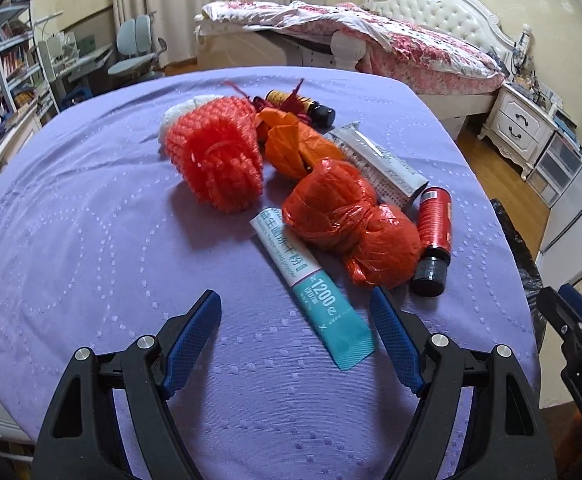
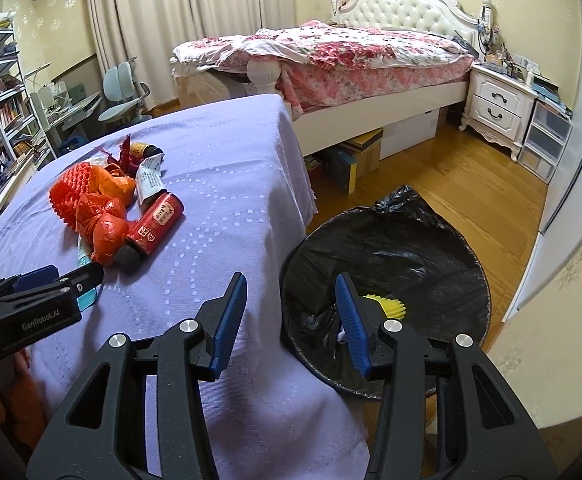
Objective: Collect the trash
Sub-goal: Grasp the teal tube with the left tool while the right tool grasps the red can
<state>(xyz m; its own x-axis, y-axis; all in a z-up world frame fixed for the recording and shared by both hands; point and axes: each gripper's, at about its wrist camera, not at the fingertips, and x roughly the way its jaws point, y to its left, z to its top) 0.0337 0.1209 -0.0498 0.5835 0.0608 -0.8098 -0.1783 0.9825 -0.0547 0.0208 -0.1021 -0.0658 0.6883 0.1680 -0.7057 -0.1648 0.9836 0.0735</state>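
Lying on dotted purple cloth [image 1: 91, 208]: crinkled orange bags [image 1: 343, 220], ribbed foam net [image 1: 217, 156].

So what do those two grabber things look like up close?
Both look the same. The left gripper and right gripper have chunky black plastic arms with triangle-shaped holes and shiny silver round bolts. Their fingers wear bumpy blue pads. Seen from the side, the left one has white letters saying GenRobot.AI, and the right one has DAS printed on it. No cables or sleeves show.
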